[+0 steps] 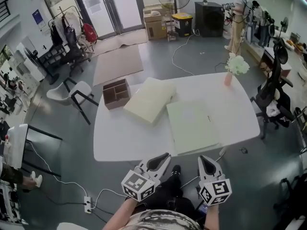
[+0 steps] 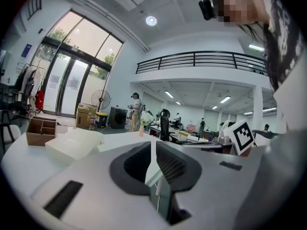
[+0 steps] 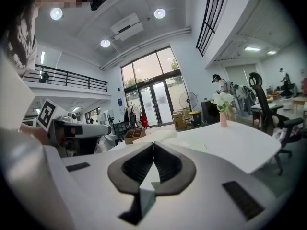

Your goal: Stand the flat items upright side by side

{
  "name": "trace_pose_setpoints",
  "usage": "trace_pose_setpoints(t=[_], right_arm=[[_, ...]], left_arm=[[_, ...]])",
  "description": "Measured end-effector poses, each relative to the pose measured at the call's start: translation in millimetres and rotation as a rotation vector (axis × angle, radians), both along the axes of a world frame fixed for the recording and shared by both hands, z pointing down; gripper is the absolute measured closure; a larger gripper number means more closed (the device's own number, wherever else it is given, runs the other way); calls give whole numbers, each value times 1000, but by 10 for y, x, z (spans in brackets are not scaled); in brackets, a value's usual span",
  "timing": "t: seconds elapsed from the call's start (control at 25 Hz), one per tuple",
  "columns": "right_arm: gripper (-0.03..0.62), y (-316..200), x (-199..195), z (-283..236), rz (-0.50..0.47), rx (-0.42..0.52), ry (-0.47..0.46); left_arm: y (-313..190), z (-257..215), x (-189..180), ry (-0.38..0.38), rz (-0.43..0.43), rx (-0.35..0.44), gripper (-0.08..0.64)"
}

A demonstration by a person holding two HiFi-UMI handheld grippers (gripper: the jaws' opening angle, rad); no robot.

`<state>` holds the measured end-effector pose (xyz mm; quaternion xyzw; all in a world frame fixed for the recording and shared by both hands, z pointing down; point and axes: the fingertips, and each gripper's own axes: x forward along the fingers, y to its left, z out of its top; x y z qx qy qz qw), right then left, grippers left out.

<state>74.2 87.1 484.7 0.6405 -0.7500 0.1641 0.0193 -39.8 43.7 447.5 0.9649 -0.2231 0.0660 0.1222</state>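
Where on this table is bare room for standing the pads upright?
Bare: the near-left table, bordered by the brown box, the thick pad and the near edge; also the right strip beside the thin pad, nearer than the vase. Crowded: the middle, where both pads lie.

Bare tabletop [image 1: 122, 145] before flat pads [image 1: 192, 126]

White table [image 1: 120, 143]: left cream pad [image 1: 150, 99], right cream pad [image 1: 192, 126], both lying flat; brown divided box [image 1: 116, 93], left edge; pink vase [image 1: 228, 79], far corner.
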Motion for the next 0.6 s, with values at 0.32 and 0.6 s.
trace_pose_setpoints(t=[0.32, 0.6], right_arm=[[575, -382, 482, 390, 58, -85, -32], [498, -788, 946, 905, 94, -226, -29]], left_arm=[[-645, 175, 298, -12, -13, -27, 522], [-1412, 561, 516, -60, -47, -95, 436]])
